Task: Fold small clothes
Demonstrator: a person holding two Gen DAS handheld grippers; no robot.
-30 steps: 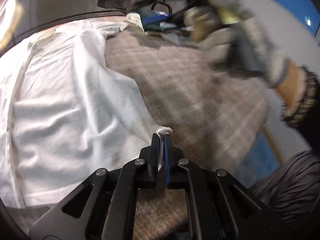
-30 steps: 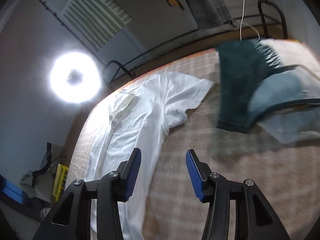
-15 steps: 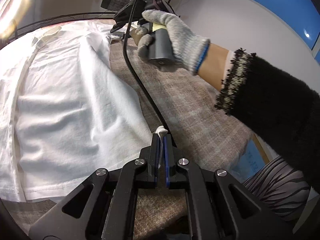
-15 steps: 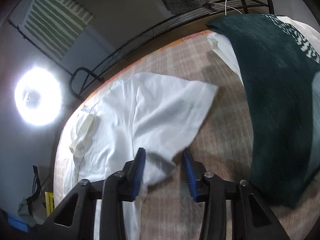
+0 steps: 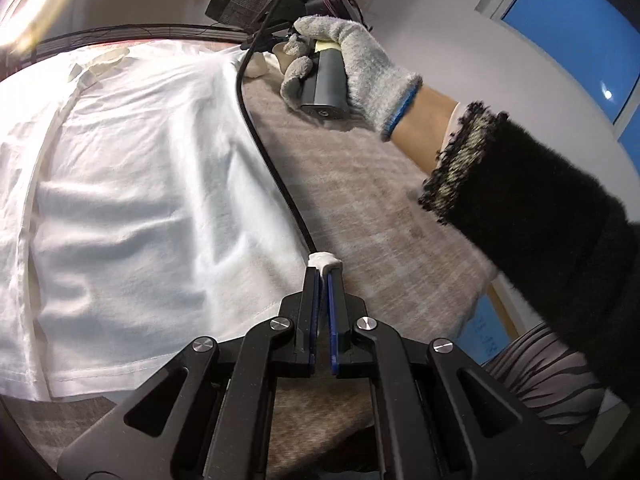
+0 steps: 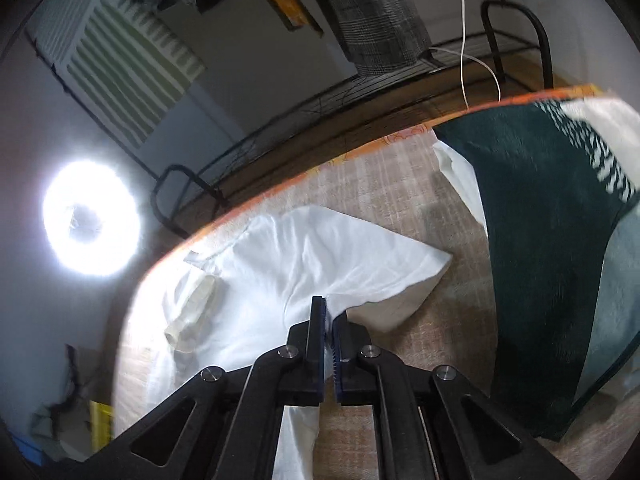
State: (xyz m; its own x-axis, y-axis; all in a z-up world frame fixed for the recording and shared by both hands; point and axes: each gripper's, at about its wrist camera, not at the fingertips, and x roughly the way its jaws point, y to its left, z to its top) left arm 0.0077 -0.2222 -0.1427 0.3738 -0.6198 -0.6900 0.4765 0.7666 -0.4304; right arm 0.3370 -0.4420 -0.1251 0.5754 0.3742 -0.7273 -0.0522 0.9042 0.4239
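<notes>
A white T-shirt (image 5: 132, 184) lies spread on a beige checked bed cover (image 5: 360, 184). My left gripper (image 5: 325, 276) is shut on the shirt's bottom hem corner, a small fold of white cloth sticking out past the tips. In the right wrist view the shirt (image 6: 320, 256) shows its collar and one sleeve (image 6: 392, 272). My right gripper (image 6: 329, 312) is shut on the shirt at the armpit, where that sleeve meets the body. The gloved hand holding the right gripper (image 5: 344, 72) shows at the far side of the left wrist view.
A dark green garment (image 6: 552, 240) and pale cloths lie piled on the cover to the right of the shirt. A black cable (image 5: 264, 148) runs along the shirt's edge. A black metal bed rail (image 6: 360, 100) and a ring light (image 6: 90, 220) stand beyond the far edge.
My right gripper moved down to the shirt's armpit and closed on it; it was open before. My left gripper stayed shut on the hem corner.
</notes>
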